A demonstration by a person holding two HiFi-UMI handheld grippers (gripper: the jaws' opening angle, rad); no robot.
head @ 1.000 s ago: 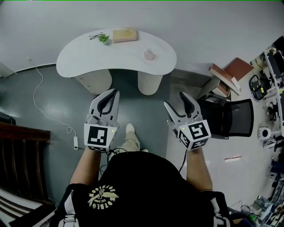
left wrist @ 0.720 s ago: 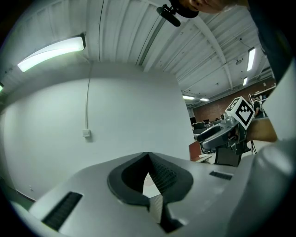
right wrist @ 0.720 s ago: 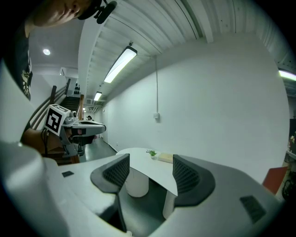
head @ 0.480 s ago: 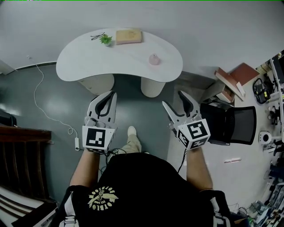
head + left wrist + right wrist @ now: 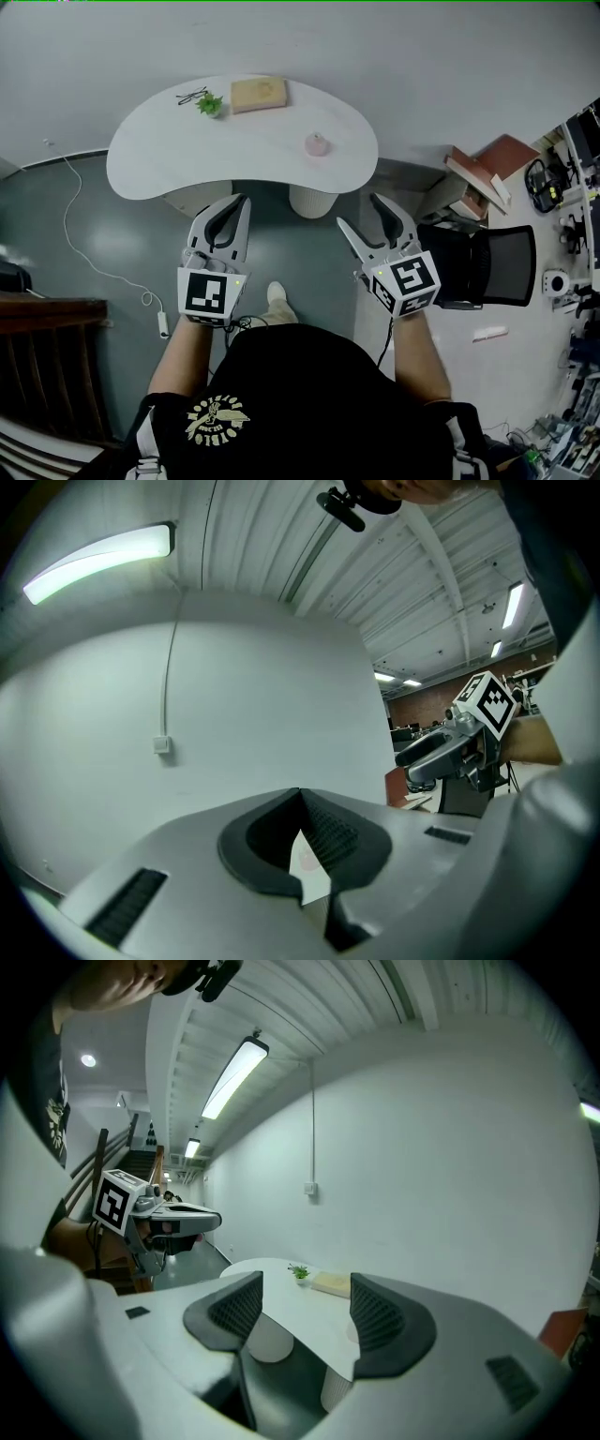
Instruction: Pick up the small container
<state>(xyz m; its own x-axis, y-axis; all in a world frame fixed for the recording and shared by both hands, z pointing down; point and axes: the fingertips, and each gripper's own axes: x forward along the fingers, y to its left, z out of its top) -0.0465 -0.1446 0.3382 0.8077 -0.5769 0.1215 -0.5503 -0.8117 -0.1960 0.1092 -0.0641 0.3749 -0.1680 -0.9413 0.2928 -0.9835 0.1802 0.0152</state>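
Note:
The small pink container (image 5: 317, 143) stands on the right part of a white kidney-shaped table (image 5: 169, 150), far ahead of both grippers. My left gripper (image 5: 240, 201) hangs below the table's near edge, its pads meeting at the tip with nothing between them (image 5: 300, 799). My right gripper (image 5: 361, 214) is held beside it, open and empty (image 5: 305, 1302). In the right gripper view the table (image 5: 281, 1302) shows between the jaws. A pinkish spot, maybe the container, shows faintly through the left jaws' gap.
A small green plant (image 5: 208, 103), eyeglasses (image 5: 190, 96) and a tan box (image 5: 258, 94) lie at the table's far side. A black office chair (image 5: 492, 262) and stacked boards (image 5: 483, 159) stand at right. A white cable (image 5: 80, 244) runs over the floor at left.
The table has slid a little left and nearer in view as the person moves. Both grippers stay held out in front, jaws unchanged.

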